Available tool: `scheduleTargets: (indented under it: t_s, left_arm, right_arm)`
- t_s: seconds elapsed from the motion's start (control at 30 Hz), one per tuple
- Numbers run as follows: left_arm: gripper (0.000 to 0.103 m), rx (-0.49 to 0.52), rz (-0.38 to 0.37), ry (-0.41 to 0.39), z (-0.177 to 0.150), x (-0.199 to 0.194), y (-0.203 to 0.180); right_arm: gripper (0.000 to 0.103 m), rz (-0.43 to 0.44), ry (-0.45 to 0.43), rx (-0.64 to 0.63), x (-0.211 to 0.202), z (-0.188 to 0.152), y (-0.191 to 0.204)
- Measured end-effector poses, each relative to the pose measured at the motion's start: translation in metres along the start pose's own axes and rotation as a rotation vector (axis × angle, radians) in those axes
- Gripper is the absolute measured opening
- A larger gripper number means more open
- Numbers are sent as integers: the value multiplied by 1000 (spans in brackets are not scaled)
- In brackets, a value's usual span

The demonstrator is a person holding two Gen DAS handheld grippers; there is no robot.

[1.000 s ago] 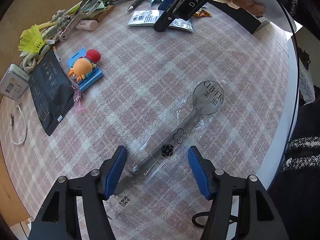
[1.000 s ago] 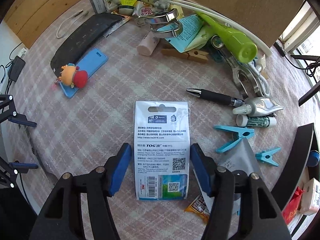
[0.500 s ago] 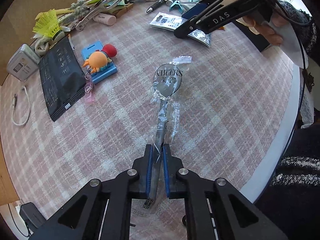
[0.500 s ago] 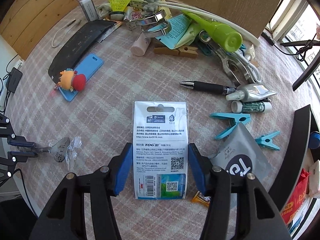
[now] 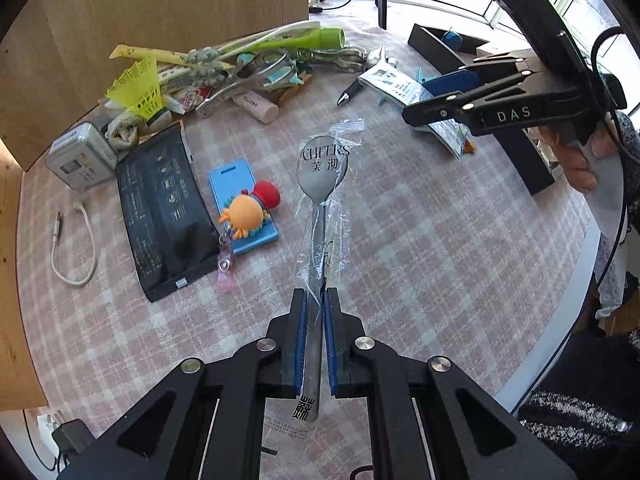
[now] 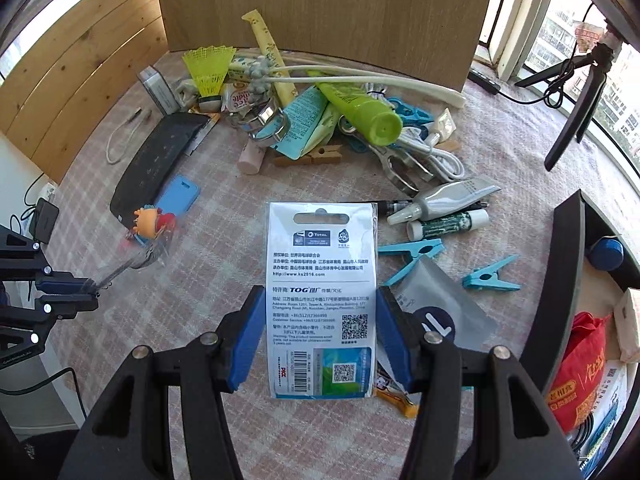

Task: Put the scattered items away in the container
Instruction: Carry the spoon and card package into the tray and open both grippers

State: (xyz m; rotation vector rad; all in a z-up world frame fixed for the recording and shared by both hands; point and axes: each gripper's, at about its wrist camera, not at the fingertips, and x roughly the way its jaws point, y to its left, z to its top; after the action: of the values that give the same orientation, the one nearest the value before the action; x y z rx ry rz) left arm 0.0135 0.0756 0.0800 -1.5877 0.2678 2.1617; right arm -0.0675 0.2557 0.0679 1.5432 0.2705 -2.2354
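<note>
L gripper (image 5: 315, 308) clamped on wrapped spoon (image 5: 322, 184), lower centre of frame; R gripper (image 6: 320, 336) gripping white card packet (image 6: 322, 288) at both edges, centre; black container (image 6: 568, 264) far right.

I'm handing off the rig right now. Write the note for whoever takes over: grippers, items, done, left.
Left gripper: shut on the wrapped spoon by its handle, clear of the checked tablecloth.
Right gripper: shut on the white packet by its side edges, held above the cloth.
Black container: at the table's right edge; a blue ball lies inside.
Done: two items gripped, neither binned yet.
Left: bin both, then the blue clips, pen, tubes, black pouch, toy tag and far pile.
</note>
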Motion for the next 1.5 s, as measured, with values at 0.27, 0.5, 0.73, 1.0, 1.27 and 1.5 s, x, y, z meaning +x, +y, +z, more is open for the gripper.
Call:
scheduleTargets:
  t_s: [0.27, 0.5, 0.73, 1.0, 1.27, 1.5]
  left_arm:
    - [8, 43, -23, -93, 77, 5, -7]
    - [8, 84, -92, -147, 149, 17, -66]
    - [8, 84, -196, -131, 210, 46, -130]
    - [8, 153, -229, -105, 244, 68, -206]
    - [45, 163, -227, -158, 260, 69, -252]
    - [73, 151, -237, -185, 261, 66, -253]
  right_arm:
    - [53, -57, -76, 142, -44, 0, -56]
    - [53, -153, -122, 327, -76, -29, -128]
    - [53, -259, -142, 492, -105, -79, -193]
    - [53, -333, -160, 643, -122, -131, -244]
    - [54, -368, -176, 687, -131, -148, -258]
    - [55, -359, -206, 697, -137, -147, -259]
